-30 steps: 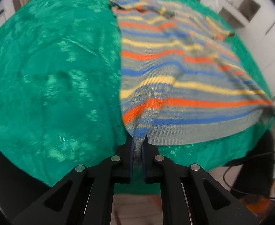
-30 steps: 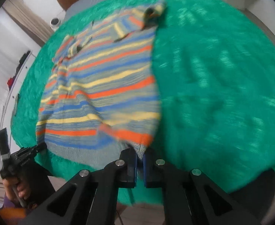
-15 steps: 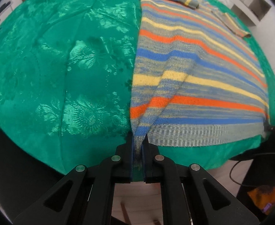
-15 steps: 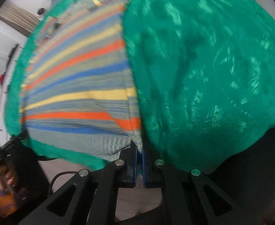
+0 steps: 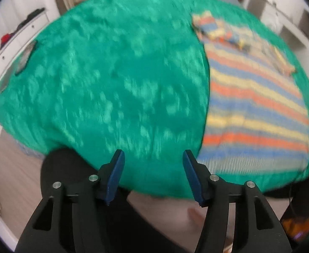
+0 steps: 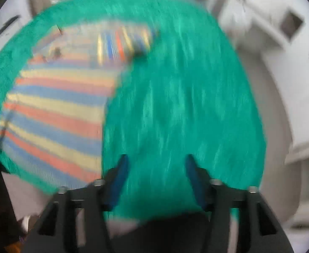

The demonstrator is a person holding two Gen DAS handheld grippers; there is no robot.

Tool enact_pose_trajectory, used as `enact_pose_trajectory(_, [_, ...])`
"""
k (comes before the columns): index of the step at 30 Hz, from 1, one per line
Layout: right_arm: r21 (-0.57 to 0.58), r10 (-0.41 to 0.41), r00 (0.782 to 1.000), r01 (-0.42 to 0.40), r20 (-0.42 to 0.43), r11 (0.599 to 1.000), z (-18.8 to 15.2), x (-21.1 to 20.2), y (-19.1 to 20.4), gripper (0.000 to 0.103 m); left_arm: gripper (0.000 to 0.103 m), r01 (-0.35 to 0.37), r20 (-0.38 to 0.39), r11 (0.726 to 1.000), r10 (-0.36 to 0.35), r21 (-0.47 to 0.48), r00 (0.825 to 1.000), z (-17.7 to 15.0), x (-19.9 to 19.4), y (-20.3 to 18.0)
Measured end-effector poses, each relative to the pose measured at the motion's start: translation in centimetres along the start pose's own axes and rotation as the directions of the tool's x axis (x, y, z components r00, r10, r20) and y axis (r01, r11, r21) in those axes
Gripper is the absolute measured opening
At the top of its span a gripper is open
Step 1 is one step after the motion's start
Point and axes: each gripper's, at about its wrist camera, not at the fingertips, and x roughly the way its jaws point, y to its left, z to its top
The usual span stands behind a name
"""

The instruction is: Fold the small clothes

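On the green cloth [image 5: 116, 88] a striped sweater [image 5: 255, 109] lies flat, hem toward the near edge, sleeves folded in at the far end. Left view: sweater fills the right part of the cloth, its left edge running straight from the far sleeve down to the ribbed hem; bands of orange, yellow and blue across grey. Left gripper [image 5: 152, 177] released, blue pads wide apart, jaws just opened, nothing between them but cloth seen beyond; it sits left of the sweater's near corner, apart from it. Below the fingers, dark trousers and a bit of pale floor. Right view, heavily blurred: sweater [image 6: 55, 113] occupies the left half, its right edge straight, one folded sleeve [image 6: 122, 44] lying at the far end near the bare cloth [image 6: 186, 105]. Right gripper [image 6: 154, 179] likewise released, jaws just opened, gap empty, positioned right of the sweater's near corner and clear of it. Both claws point steeply down at the cloth's near edge. White cabinets [image 6: 281, 42] show at the right of the room; white furniture [image 5: 13, 42] at the left. Blur hides finer detail of the knit and of the collar.
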Motion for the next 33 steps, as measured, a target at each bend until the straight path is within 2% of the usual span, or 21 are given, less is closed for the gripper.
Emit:
enact_pose_trajectory(2, [-0.070, 0.070, 0.995, -0.065, 0.075, 0.995, 3.8, -0.2, 1.2, 0.071, 0.064, 0.009, 0.024, 1.000, -0.009, -0.019, 1.000, 1.2, 0.0, -0.5])
enact_pose_trajectory(3, [-0.131, 0.139, 0.985, -0.125, 0.105, 0.983, 6.5, 0.8, 2.7, 0.071, 0.064, 0.013, 0.034, 1.000, -0.012, -0.023, 0.999, 1.9, -0.1, -1.3])
enact_pose_trajectory(6, [-0.247, 0.272, 0.957, -0.242, 0.098, 0.938, 11.9, 5.5, 7.1, 0.071, 0.067, 0.035, 0.059, 0.999, -0.034, -0.025, 0.998, 1.7, -1.1, -2.3])
enact_pose_trajectory(9, [-0.299, 0.272, 0.959, -0.238, 0.079, 0.924, 15.1, 11.5, 10.6, 0.070, 0.070, 0.025, 0.066, 1.000, -0.025, -0.006, 0.997, 1.2, -1.4, -3.8])
enact_pose_trajectory(12, [-0.287, 0.253, 0.967, -0.238, 0.016, 0.928, 16.5, 16.8, 11.5, 0.068, 0.071, -0.021, 0.048, 0.999, 0.020, 0.026, 0.999, 0.7, -0.9, -3.9])
enact_pose_trajectory(13, [-0.251, 0.274, 0.962, -0.268, -0.013, 0.930, 16.5, 18.3, 11.3, 0.054, 0.071, -0.043, 0.037, 0.998, 0.042, 0.035, 0.998, 0.4, -0.6, -3.7])
enact_pose_trajectory(14, [-0.210, 0.309, 0.951, -0.303, -0.004, 0.930, 16.7, 18.6, 10.3, 0.038, 0.071, -0.056, 0.027, 0.998, 0.055, 0.036, 0.998, 0.3, -0.3, -3.4])
enact_pose_trajectory(15, [-0.159, 0.305, 0.952, -0.298, 0.021, 0.941, 16.8, 18.2, 8.1, 0.004, 0.071, -0.064, 0.013, 0.997, 0.064, 0.032, 0.998, 0.2, 0.0, -3.0])
enact_pose_trajectory(17, [-0.059, 0.301, 0.951, -0.298, 0.068, 0.953, 16.7, 17.1, 3.7, 0.004, 0.071, -0.056, -0.014, 0.998, 0.056, 0.012, 0.998, 0.2, 0.7, -2.2])
enact_pose_trajectory(20, [0.122, 0.218, 0.963, -0.238, 0.155, 0.964, 15.1, 14.6, -6.0, 0.004, 0.071, -0.020, -0.014, 1.000, 0.020, -0.009, 1.000, 0.6, 1.1, -2.1])
enact_pose_trajectory(21, [0.213, 0.164, 0.970, -0.201, 0.177, 0.956, 13.8, 13.8, -10.3, 0.004, 0.071, -0.013, -0.008, 1.000, 0.013, -0.008, 1.000, 0.9, 1.1, -2.4])
enact_pose_trajectory(23, [0.330, 0.093, 0.981, -0.146, 0.171, 0.933, 11.4, 13.5, -15.8, 0.004, 0.071, -0.003, 0.010, 1.000, 0.003, 0.018, 1.000, 1.8, 0.9, -3.6])
enact_pose_trajectory(25, [0.426, 0.063, 0.988, -0.117, 0.139, 0.897, 9.5, 14.2, -19.7, 0.004, 0.071, -0.001, 0.032, 0.998, -0.001, 0.070, 0.999, 2.9, 0.6, -5.4])
enact_pose_trajectory(28, [0.512, 0.053, 0.994, -0.097, 0.101, 0.853, 7.0, 15.7, -22.2, 0.004, 0.071, -0.017, 0.079, 0.984, 0.003, 0.175, 0.997, 4.9, -0.1, -8.4])
enact_pose_trajectory(30, [0.562, 0.017, 0.996, -0.065, 0.090, 0.824, 5.4, 15.7, -23.0, 0.003, 0.071, -0.037, 0.110, 0.972, 0.011, 0.234, 0.994, 6.2, -0.6, -10.0])
enact_pose_trajectory(33, [0.601, -0.021, 0.998, -0.018, 0.057, 0.799, 4.1, 16.1, -23.8, 0.003, 0.071, -0.071, 0.151, 0.951, 0.026, 0.300, 0.988, 8.3, -0.8, -11.6])
